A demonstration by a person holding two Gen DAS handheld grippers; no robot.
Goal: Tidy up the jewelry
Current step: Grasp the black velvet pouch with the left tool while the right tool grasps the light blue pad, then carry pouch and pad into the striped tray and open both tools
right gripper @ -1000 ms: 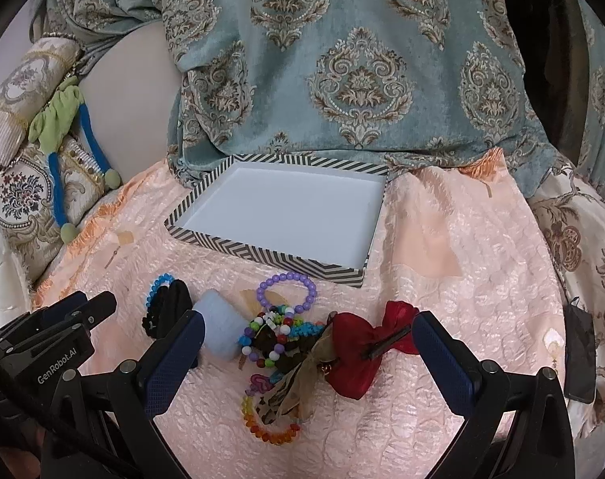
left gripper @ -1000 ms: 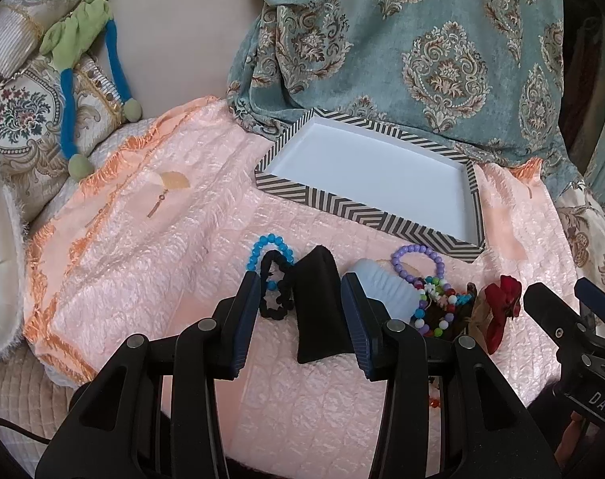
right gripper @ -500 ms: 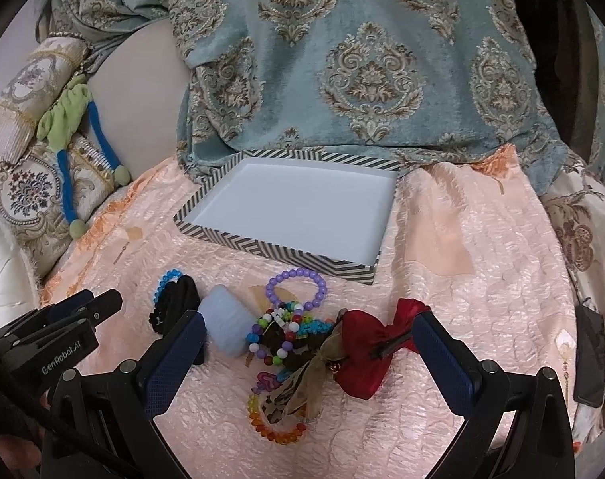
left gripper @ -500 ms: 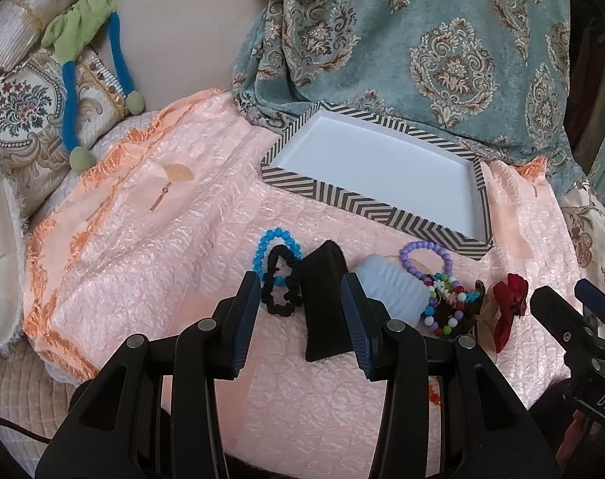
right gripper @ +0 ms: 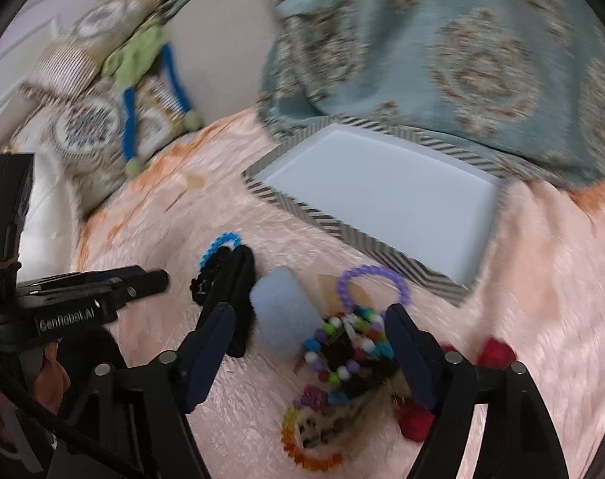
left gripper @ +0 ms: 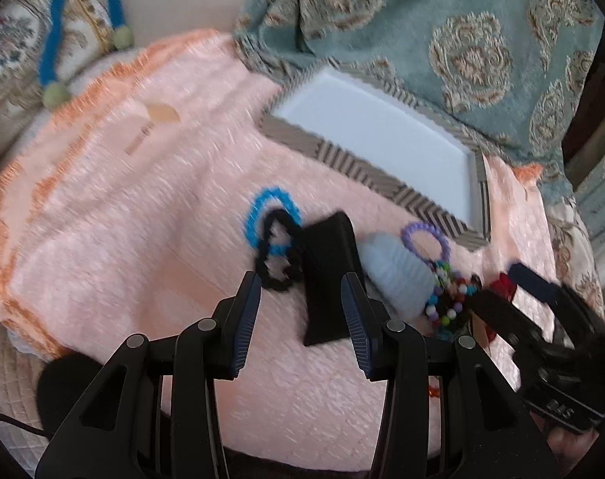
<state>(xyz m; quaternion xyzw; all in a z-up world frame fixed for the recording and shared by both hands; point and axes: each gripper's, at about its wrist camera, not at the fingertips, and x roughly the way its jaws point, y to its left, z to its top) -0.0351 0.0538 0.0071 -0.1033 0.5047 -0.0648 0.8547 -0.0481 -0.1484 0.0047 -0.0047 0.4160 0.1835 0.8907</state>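
A pile of jewelry lies on a peach cloth [left gripper: 123,215]: a blue bead bracelet [left gripper: 262,207], a black scrunchie [left gripper: 276,255], a black clip [left gripper: 328,275], a pale blue pouch [left gripper: 394,275], a purple bead bracelet [right gripper: 372,283], a multicoloured bead bracelet [right gripper: 350,339], a rainbow bracelet [right gripper: 302,447] and a red bow [right gripper: 498,353]. An empty white tray [right gripper: 382,195] with a striped rim stands behind them. My left gripper [left gripper: 300,319] is open, its fingers either side of the black clip. My right gripper [right gripper: 310,339] is open above the multicoloured beads.
A teal patterned drape [right gripper: 442,48] hangs behind the tray. Embroidered cushions [right gripper: 87,127] and a green-and-blue cord toy [right gripper: 143,60] lie at the left. The cloth's orange fringe [left gripper: 19,291] marks its left edge.
Both grippers have moved forward and down toward the pile. The right gripper has swung left from the red bow to over the beads and its jaws have narrowed. Both views are motion-blurred.
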